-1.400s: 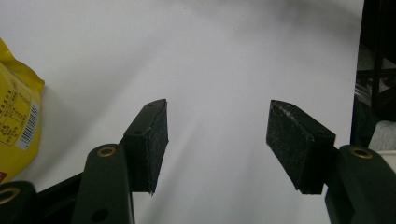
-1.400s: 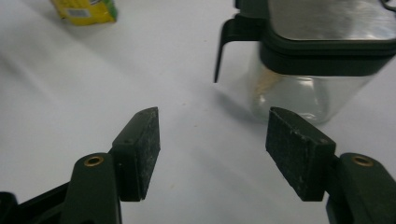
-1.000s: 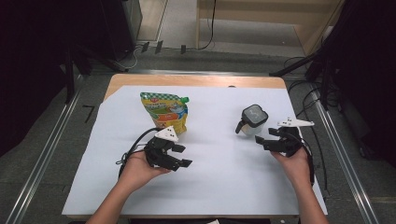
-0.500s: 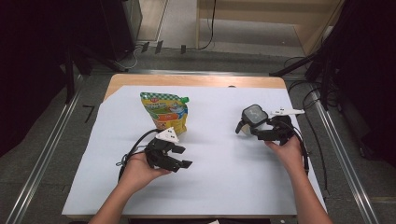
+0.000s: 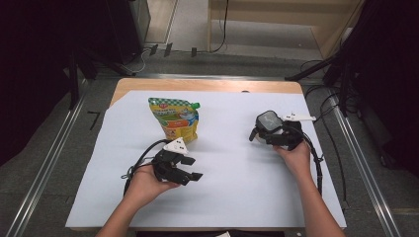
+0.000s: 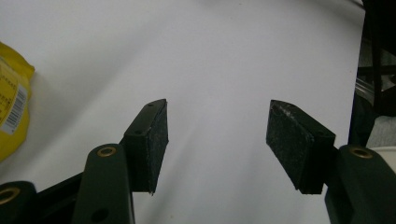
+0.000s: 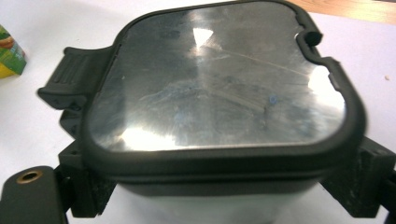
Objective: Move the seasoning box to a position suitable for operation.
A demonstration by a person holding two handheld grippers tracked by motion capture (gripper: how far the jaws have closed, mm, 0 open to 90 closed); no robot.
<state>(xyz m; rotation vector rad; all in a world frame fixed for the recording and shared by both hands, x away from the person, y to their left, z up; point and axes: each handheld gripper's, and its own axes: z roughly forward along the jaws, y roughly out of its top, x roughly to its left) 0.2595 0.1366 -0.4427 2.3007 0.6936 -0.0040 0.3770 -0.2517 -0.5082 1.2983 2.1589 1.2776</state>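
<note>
- Here, the black-rimmed square container with a clear lid [image 5: 267, 122] is flanked by the spread right tongs [image 5: 273, 137], just opened, near the surface's [image 5: 237, 197] right edge.
- Left tongs [image 5: 190, 173] are held spread over bare white sheet, beside the yellow pouch [image 5: 174, 117].

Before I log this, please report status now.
Left gripper open, empty. Right gripper jaws just opening around lidded container. Yellow pouch aside, path clear.

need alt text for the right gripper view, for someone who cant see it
A dark container with a shiny lid, black rim and side latch sits between the right gripper's two black jaws, seen close from above. White table cover lies around it, with a corner of a yellow and green pouch at the left edge.
</note>
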